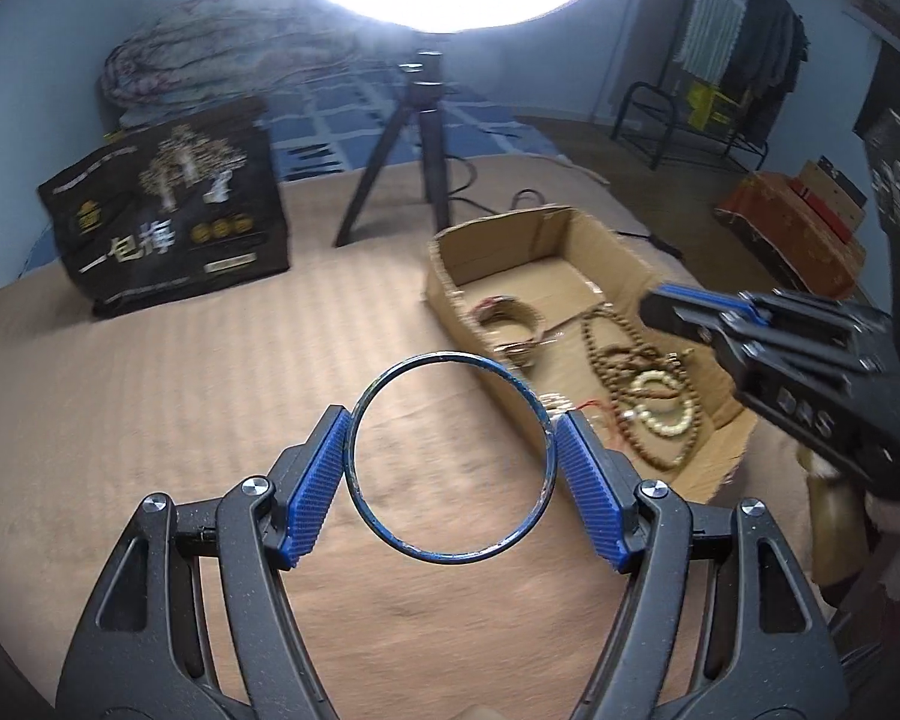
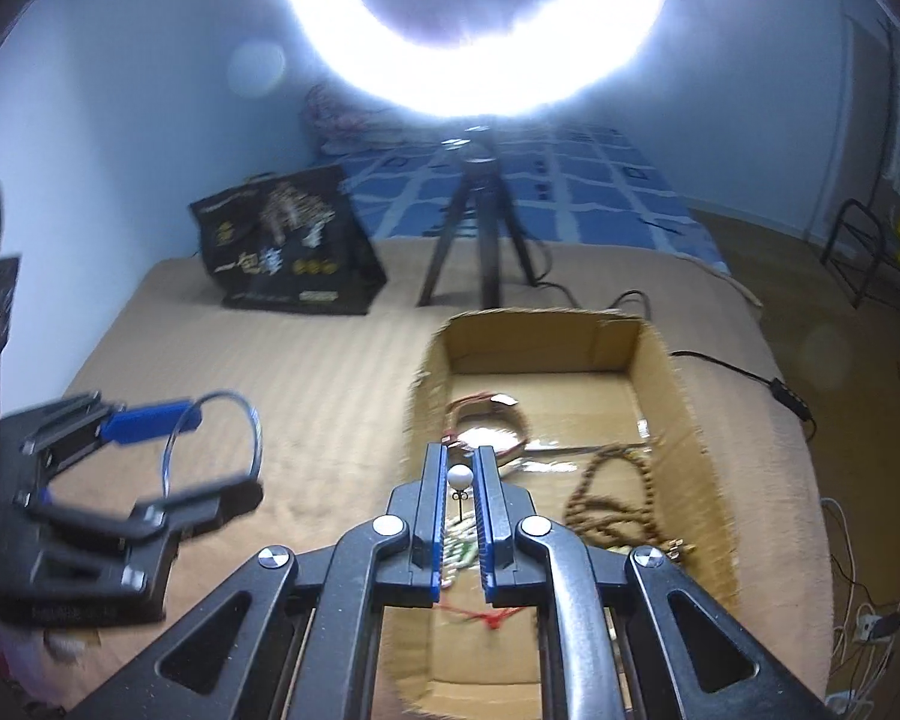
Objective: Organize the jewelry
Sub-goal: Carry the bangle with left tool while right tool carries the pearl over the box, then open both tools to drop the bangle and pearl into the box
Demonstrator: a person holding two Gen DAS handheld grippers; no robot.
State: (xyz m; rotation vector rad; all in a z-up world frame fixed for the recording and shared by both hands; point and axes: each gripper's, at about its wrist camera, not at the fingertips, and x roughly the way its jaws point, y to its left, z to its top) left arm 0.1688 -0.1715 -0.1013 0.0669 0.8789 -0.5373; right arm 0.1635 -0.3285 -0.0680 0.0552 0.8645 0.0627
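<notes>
Jewelry carried: thin blue metal bangle [image 1: 450, 457] clamped in left gripper [image 1: 450, 450], white pearl earring [image 2: 459, 476] pinched in right gripper [image 2: 459, 468].
Release into open brown cardboard box [image 2: 684, 414] is judged next.

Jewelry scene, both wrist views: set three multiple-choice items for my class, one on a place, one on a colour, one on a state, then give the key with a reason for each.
1. Where do the brown bead strands lie?
A. Inside the cardboard box
B. On the black bag
C. Under the tripod

2. What colour is the bangle between the left gripper pads?
A. Red
B. Blue
C. Gold

3. How is the right gripper?
A. Wide open, empty
B. Shut on a white-beaded pin
C. Shut on the bangle

Key: A, the strands rest on the box floor; B, its rim shows dark blue; B, the narrow jaws pinch the white bead.
</notes>
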